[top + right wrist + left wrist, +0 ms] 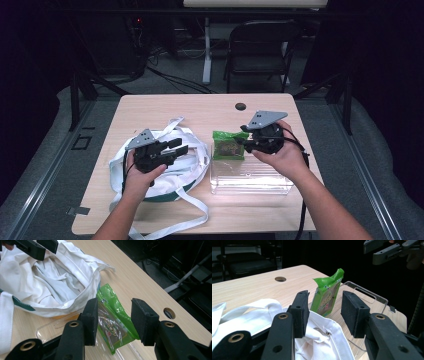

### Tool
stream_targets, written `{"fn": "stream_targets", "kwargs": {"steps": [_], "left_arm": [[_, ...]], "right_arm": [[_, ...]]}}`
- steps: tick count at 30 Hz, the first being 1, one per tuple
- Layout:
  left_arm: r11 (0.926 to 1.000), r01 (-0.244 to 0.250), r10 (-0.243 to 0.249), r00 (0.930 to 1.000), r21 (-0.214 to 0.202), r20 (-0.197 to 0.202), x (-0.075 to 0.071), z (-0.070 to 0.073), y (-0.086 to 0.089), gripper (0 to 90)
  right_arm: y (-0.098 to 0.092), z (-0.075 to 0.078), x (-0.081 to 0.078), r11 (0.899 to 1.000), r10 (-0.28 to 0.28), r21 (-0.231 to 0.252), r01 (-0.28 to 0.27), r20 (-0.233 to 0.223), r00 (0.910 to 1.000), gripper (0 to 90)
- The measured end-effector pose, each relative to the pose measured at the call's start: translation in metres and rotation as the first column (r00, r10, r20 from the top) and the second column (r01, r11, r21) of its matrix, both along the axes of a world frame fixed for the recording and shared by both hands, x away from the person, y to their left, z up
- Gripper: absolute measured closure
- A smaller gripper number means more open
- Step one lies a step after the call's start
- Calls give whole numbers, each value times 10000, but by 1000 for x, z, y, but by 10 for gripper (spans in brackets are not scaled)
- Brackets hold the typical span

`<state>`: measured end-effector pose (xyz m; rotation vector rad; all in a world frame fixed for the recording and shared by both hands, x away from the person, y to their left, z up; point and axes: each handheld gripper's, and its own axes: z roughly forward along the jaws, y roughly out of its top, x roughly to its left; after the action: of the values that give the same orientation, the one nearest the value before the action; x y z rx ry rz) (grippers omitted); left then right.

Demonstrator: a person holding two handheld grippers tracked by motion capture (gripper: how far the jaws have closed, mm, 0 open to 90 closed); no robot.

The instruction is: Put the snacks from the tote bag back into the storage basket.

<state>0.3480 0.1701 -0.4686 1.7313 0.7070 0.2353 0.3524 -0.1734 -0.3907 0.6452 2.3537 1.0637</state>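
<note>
Green snack packet (229,144) leans upright at the far left corner of the clear plastic tray (250,179), its crimped top pointing up. My right gripper (248,142) hovers just beside it, jaws apart with nothing clamped; in the right gripper view the packet (112,320) lies between and beyond the pads, untouched. My left gripper (176,146) sits over the white cloth bag (192,165), jaws likewise parted and empty (the bag's mouth gapes below them). That bag crowds the tray's left side, its rim touching the packet, with long straps (187,212) trailing toward the table (150,107) edge. A folding chair (260,50) stands beyond.
</note>
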Motion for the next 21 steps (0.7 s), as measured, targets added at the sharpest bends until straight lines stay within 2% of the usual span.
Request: {"fn": "stream_targets", "kwargs": {"steps": [8, 10, 12, 14, 19, 20, 21], "left_arm": [[10000, -10, 10, 10000, -23, -32, 1, -1, -1, 563], [10000, -25, 25, 10000, -25, -29, 1, -1, -1, 561], [10000, -33, 33, 10000, -16, -10, 1, -1, 0, 559], [10000, -25, 25, 10000, -14, -18, 1, -1, 0, 557], [10000, -67, 67, 10000, -27, -15, 0, 0, 1, 550], [9999, -63, 63, 10000, -92, -9, 0, 0, 1, 549], [9999, -112, 112, 9999, -65, -3, 0, 0, 2, 547]], "right_arm": [[-7, -10, -5, 9952, -374, 897, 394, -238, 9990, 557], [-9, -13, -7, 9895, -414, 1376, 446, -256, 9988, 556], [-10, -14, -11, 9849, -497, 1650, 531, -245, 9985, 557], [-11, -15, -16, 9812, -660, 1812, 667, -97, 9978, 557], [-17, -15, -25, 9710, -911, 2201, 930, -186, 9957, 557], [-18, -15, -27, 9677, -979, 2318, 995, -184, 9950, 557], [-21, -15, -30, 9600, -1165, 2546, 1165, -149, 9931, 557]]}}
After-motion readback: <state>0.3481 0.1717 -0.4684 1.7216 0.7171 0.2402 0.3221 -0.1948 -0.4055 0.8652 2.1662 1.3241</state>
